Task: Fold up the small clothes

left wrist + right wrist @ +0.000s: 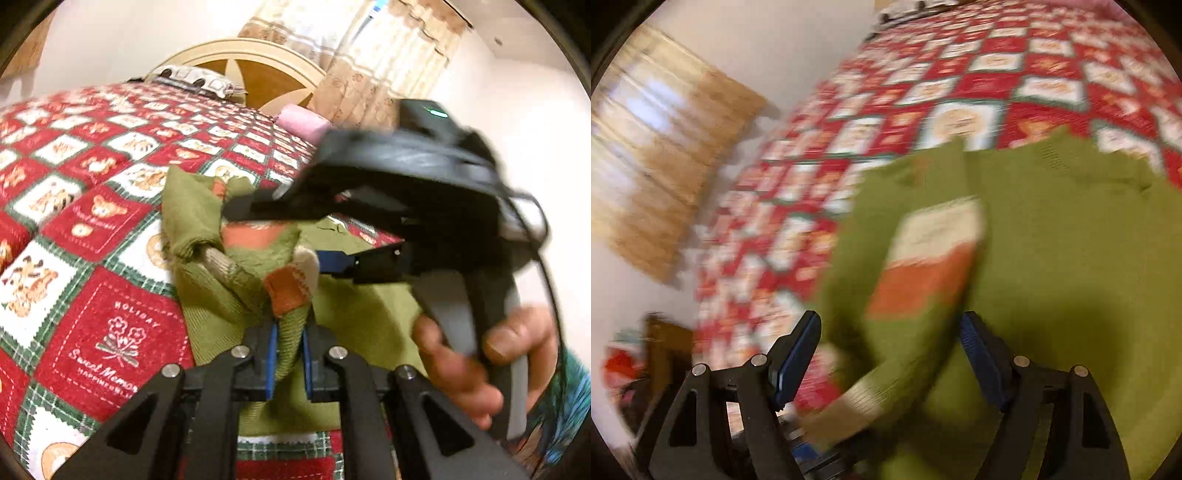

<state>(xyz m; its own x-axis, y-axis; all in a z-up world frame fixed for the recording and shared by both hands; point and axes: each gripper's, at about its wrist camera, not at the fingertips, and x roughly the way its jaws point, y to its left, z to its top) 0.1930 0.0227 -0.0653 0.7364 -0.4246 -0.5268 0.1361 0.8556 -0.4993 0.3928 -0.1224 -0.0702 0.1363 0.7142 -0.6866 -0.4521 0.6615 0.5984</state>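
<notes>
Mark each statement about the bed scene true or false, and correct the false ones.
1. The left gripper is shut on the green sweater. True.
2. The right gripper is shut tight. False: its fingers stand wide apart, with a sleeve between them.
3. The sweater lies on a plain blue sheet. False: on a red, white and green patchwork quilt.
4. The sweater has orange and cream patches. True.

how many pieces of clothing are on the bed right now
1: a green sweater with cream and orange stripes, lying on the patchwork quilt, part of it pinched in the left gripper. Others may be out of view.
</notes>
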